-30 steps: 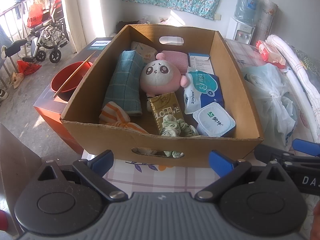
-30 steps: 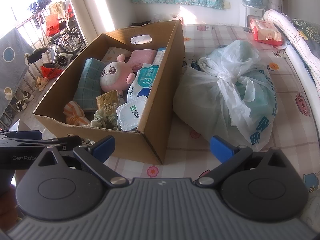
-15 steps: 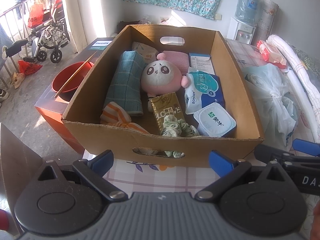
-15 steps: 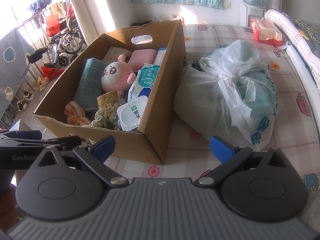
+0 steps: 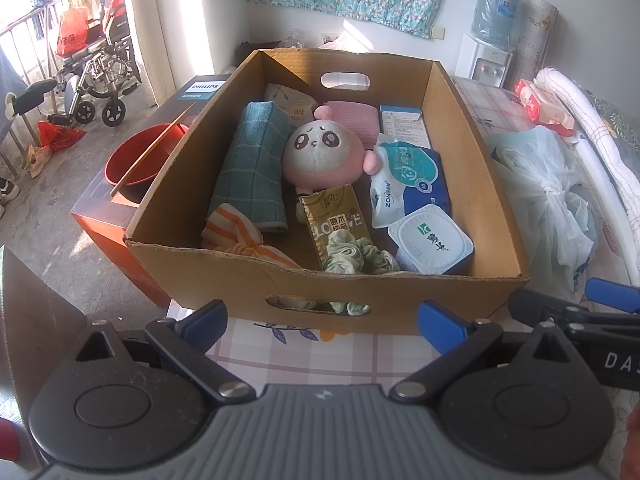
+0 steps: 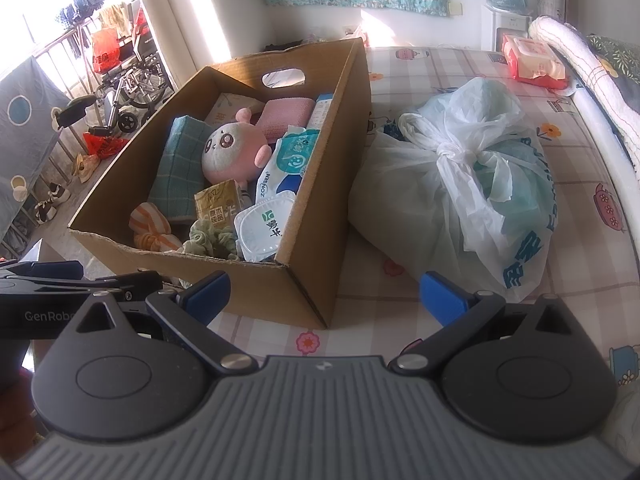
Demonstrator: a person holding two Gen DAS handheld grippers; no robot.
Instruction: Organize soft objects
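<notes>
Bed (image 6: 400,292) with a checked, cartoon-printed sheet, open cardboard box (image 6: 308,240) standing on its left part, knotted white plastic bag (image 6: 472,184) lying just right of the box, red-and-white wipes pack (image 6: 534,60) near the far edge, rolled white quilt (image 6: 588,68) along the right side

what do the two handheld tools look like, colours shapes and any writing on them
Both match: a grey ribbed body at the bottom of each view, two black rounded housings with disc-shaped caps, black link arms on silver pivot pins, and blue pads on the fingers. The left tool shows white "GenRobo" lettering along its side in the right wrist view; the right tool shows white "DA" lettering in the left wrist view. No cables or sleeves show.
</notes>
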